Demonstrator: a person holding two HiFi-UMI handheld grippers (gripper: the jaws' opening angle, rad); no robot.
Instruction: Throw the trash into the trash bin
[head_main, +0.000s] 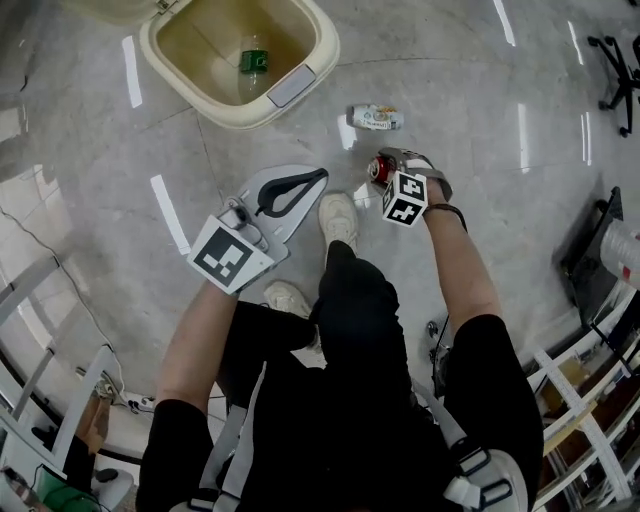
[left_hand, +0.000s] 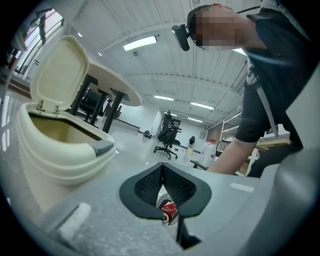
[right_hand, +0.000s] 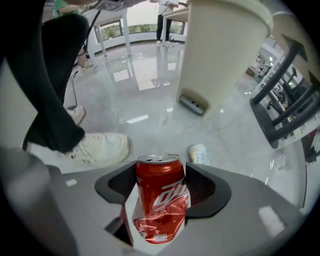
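Bright ceiling strips (left_hand: 140, 43) streak glare across the glossy floor (head_main: 470, 80) beyond the right gripper (head_main: 385, 168); fisheye edges bend and darken.

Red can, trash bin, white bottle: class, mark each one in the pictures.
red can (right_hand: 160, 195): right gripper view, its printed side.
trash bin (head_main: 322, 42): head view, its right rim.
white bottle (head_main: 377, 118): head view, its label.

The can (right_hand: 159, 200) is red, the trash bin (head_main: 325, 45) cream, the bottle (head_main: 253, 61) green.
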